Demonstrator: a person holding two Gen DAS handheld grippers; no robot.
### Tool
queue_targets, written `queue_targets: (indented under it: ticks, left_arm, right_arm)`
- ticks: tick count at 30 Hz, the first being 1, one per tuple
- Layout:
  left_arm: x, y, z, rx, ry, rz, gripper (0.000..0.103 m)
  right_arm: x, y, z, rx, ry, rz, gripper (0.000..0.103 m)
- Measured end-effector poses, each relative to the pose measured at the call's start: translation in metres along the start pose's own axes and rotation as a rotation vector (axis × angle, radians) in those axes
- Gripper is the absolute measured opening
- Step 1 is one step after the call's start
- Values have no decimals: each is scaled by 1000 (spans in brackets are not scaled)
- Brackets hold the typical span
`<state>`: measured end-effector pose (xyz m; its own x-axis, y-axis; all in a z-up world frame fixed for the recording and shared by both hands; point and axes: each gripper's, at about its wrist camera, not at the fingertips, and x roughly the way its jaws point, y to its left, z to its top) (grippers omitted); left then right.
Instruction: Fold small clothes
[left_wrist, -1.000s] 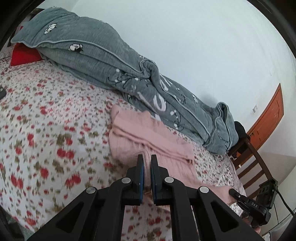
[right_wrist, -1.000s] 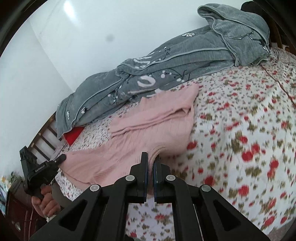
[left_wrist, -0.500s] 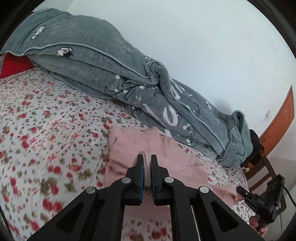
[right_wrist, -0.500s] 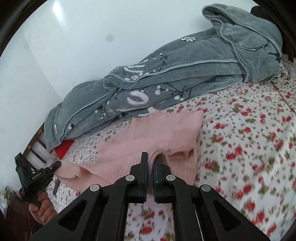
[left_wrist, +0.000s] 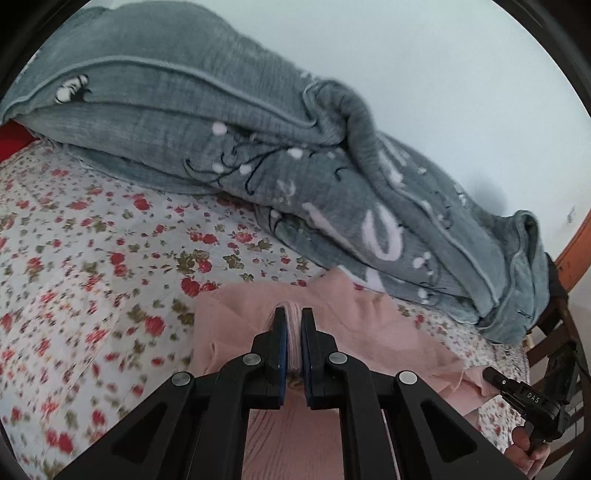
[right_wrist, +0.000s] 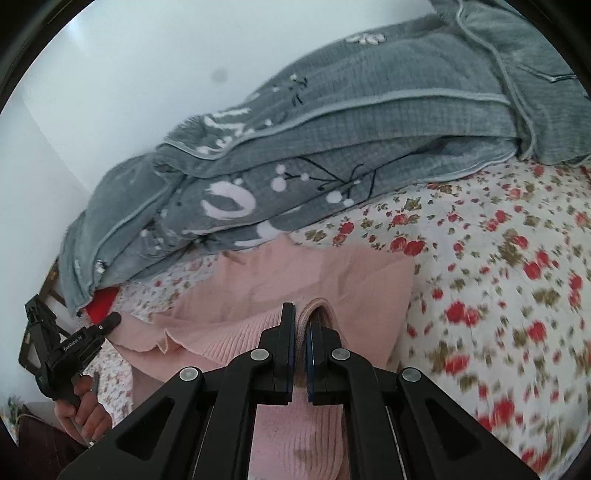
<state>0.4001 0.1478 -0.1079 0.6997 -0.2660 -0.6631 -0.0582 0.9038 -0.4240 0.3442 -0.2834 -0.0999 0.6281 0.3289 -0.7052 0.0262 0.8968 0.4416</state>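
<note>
A pink knit garment (left_wrist: 365, 332) lies on the flowered bedsheet (left_wrist: 92, 258), its far part folded flat near the grey blanket. My left gripper (left_wrist: 293, 314) is shut on a pinched ribbed edge of it. The garment also shows in the right wrist view (right_wrist: 351, 280). My right gripper (right_wrist: 301, 310) is shut on another ribbed edge of it. Each gripper holds its edge lifted a little over the rest of the garment. The other gripper appears at the edge of each view, the right one (left_wrist: 532, 398) and the left one (right_wrist: 70, 343).
A bunched grey blanket (left_wrist: 258, 147) runs along the white wall behind the garment, and shows in the right wrist view (right_wrist: 332, 147). A red pillow (right_wrist: 101, 299) peeks from under it. A wooden chair (left_wrist: 554, 332) stands past the bed's end.
Both grippers have carried their pinched edges forward toward the grey blanket, and the garment's near part has come over its far part. Both stay shut on the garment.
</note>
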Motion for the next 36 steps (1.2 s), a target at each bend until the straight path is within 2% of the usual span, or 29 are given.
queue_targets:
  ticks: [7,9,11,13,15,17,20,21,23,25,26,27,28,29,30,33,35,36]
  left_arm:
    - [59,4,16,-9,109,75,12]
    - [64,9,22,-29,110,57,31]
    - [63,14,26,-54,99,19,39]
    - [62,15,29,-58,97,4,39]
    - [62,13,28,-40,102,5,39]
    - [67,9,27,-12,129,18,39]
    - [83,-2,25,56,179,48,39]
    - [90,-7,22,95,198,86,39]
    - [100,-14,17,145,210,141,38]
    - [109,-17,11,176,224,164,38]
    - [113,-17,8,185,227,191,29]
    - [115,-15,7,187,227,211,11]
    - [116,-13,7,183,230,218,7]
    - [115,-8,7,158,227,198,7]
    - [110,-4,8,136,209,175,7]
    - [90,4,11,118,130,133,7]
    - [82,8,12,102,103,120,7]
    - [85,10,13,99,107,136,7]
  right_arm:
    - [60,-15,27,19,106,-57,6]
    - [73,-19,33,21,121,-52,7]
    - [78,-21,39,22,124,-41,8]
    - [75,-20,44,27,108,-20,26]
    - [67,-18,47,5,59,-40,33]
    - [59,-17,48,-27,17,-67,34]
    - [57,-20,46,-46,21,-77,34]
    - [58,-21,44,-50,29,-72,34]
    - [66,-18,41,-69,51,-77,34]
    - [78,-15,38,-91,79,-104,34]
    - [86,-14,36,-104,101,-127,34]
    - [96,-14,34,-116,127,-156,34]
    - [102,-14,33,-120,139,-173,32]
    - [109,-14,31,-131,153,-192,27]
    - [113,-13,29,-146,154,-199,7]
    - [114,-7,25,-200,127,-210,4]
    - [102,-5,27,-202,60,-179,4]
    - [96,-7,30,-188,27,-162,4]
